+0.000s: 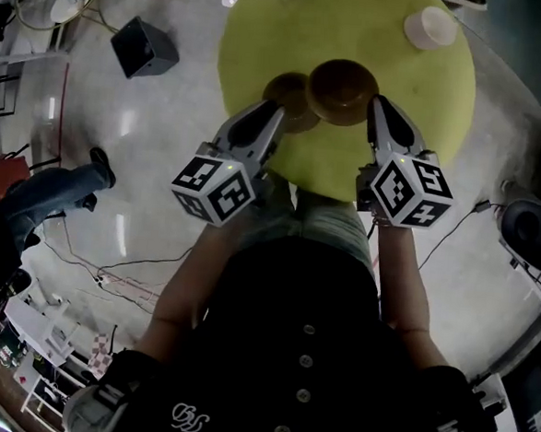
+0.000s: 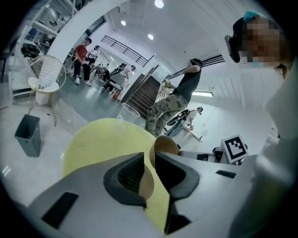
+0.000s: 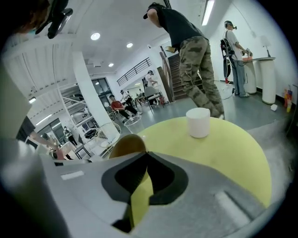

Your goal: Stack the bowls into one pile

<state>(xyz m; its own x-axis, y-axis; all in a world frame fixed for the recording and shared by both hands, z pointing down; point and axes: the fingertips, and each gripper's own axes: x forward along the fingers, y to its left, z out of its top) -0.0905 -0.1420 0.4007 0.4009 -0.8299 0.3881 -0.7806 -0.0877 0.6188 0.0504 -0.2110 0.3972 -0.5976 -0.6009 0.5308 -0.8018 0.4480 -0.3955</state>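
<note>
Two brown bowls are over the near part of the round yellow table (image 1: 427,92). My left gripper (image 1: 280,108) is shut on the rim of the left bowl (image 1: 292,101); its tan wall (image 2: 145,183) shows in the narrow gap of the left gripper (image 2: 149,160). The right bowl (image 1: 342,91) overlaps the left one's edge, and my right gripper (image 1: 376,102) pinches its near right rim. In the right gripper view the right gripper (image 3: 145,154) has its tips together at that bowl's (image 3: 126,145) edge. The same bowl (image 2: 166,145) appears beyond my left jaws.
A white cup (image 1: 430,28) stands at the table's far right, also visible as the white cup (image 3: 198,122). A clear plastic cup (image 2: 128,111) sits at the far edge. A black bin (image 1: 144,47) is on the floor to the left. People stand beyond the table.
</note>
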